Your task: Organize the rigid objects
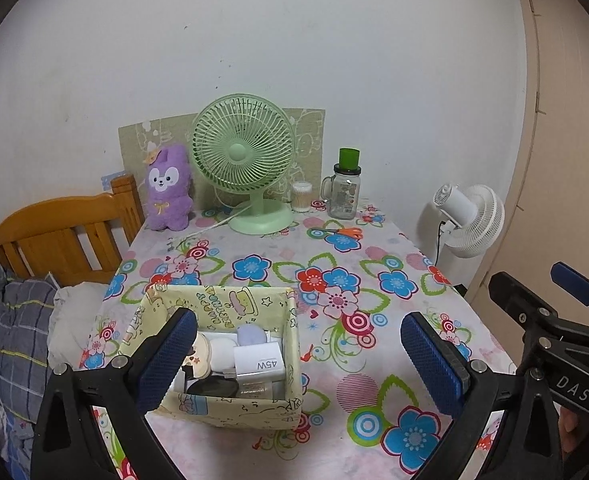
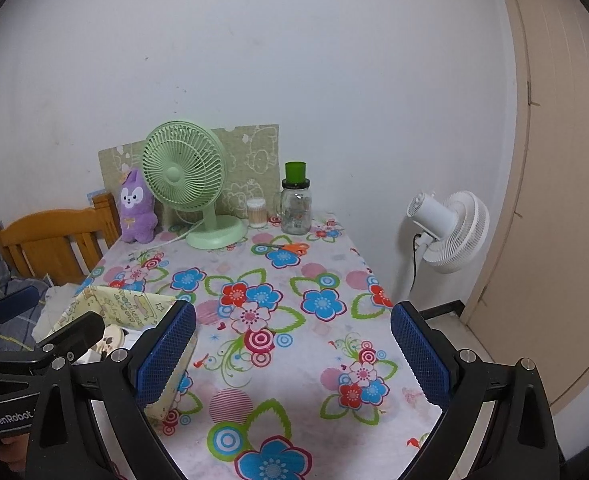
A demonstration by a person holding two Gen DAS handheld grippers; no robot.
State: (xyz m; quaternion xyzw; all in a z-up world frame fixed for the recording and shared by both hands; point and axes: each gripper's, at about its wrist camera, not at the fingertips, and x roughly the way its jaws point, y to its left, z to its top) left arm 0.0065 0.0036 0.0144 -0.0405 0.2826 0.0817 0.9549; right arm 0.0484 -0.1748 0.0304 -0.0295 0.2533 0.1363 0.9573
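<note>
A pale yellow cartoon-print storage box point(image 1: 230, 406) stands at the table's near left. It holds a white 45W charger point(image 1: 259, 362), a round lilac item point(image 1: 250, 335) and other small things. My left gripper point(image 1: 300, 364) is open and empty, its left finger in front of the box. My right gripper point(image 2: 292, 360) is open and empty over the flowered tablecloth, to the right of the box point(image 2: 132, 306). Orange-handled scissors point(image 1: 344, 233) lie at the far side, also in the right wrist view point(image 2: 290, 248).
At the back stand a green desk fan point(image 1: 246, 164), a purple plush rabbit point(image 1: 168, 188), a cotton-swab tub point(image 1: 301, 196) and a glass jar with a green cup on top point(image 1: 344, 192). A wooden headboard point(image 1: 58, 232) is left; a white floor fan point(image 1: 468, 220) is right.
</note>
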